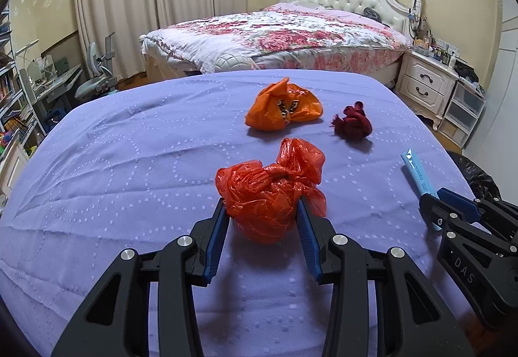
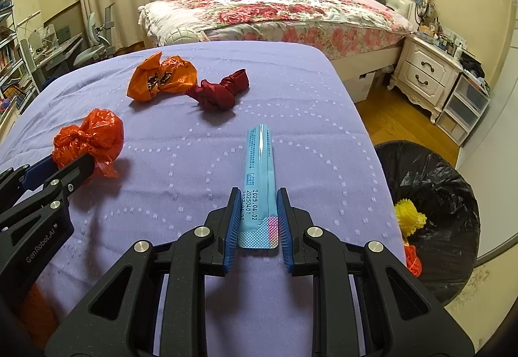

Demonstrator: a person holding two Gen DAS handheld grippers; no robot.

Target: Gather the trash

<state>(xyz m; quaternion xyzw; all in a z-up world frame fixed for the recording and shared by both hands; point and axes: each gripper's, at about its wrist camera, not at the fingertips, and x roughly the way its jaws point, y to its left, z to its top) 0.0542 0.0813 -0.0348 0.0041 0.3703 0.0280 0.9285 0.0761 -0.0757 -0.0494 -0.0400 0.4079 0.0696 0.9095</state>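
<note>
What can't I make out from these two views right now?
- Bin: right wrist view, bottom hidden by table edge and right gripper; cut off in left view.
- Orange wrapper print: too small.
- Red bag contents: crumpled plastic hides them, left gripper covers its sides.

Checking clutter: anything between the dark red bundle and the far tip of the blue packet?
Nothing: only bare purple cloth between the dark red bundle and the blue packet, clearest in the right wrist view.

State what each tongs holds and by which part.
Left tongs: the crumpled red plastic bag, squeezed across its near bulk. Right tongs: the blue wrapper, pinched by its long edges near its sealed near end.
</note>
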